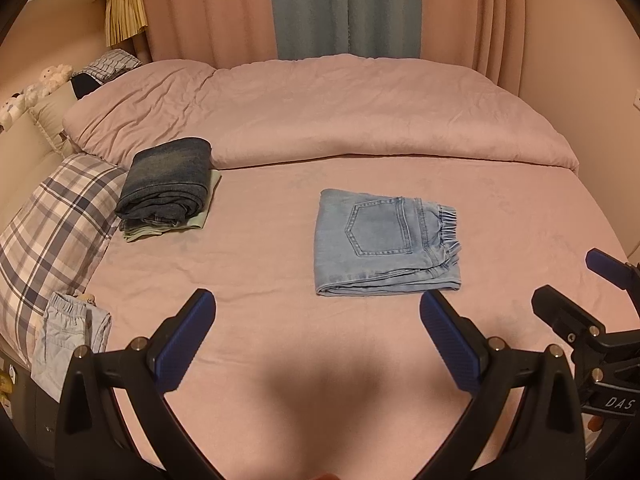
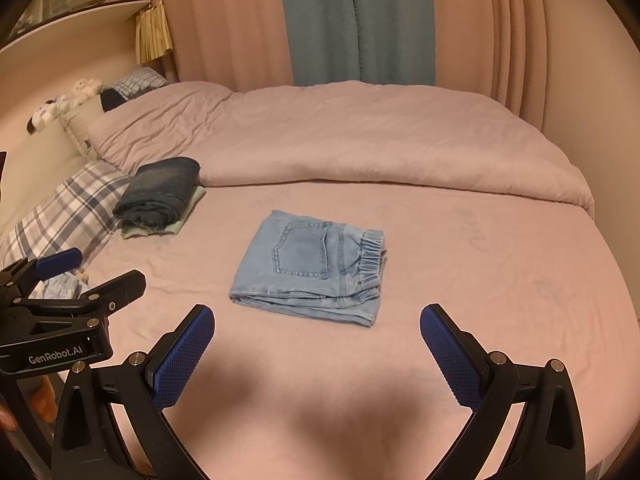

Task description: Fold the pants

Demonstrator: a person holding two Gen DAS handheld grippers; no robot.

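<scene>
Right wrist view showed the folded light-blue jeans (image 2: 310, 270) lying mid-bed (image 2: 480, 280), both claws (right (image 2: 316, 320), left (image 1: 318, 306)) spread and empty just short of them; denim judged soft, fairly heavy, best pinched at the thick folded edge.

Before me a pink-sheeted bed (image 1: 280, 360) carries a rumpled pink duvet (image 1: 320, 112) and plaid pillow (image 1: 52, 224), backed by pink curtains (image 1: 208, 8) flanking a blue curtain (image 1: 344, 4) under warm, dim light.
</scene>
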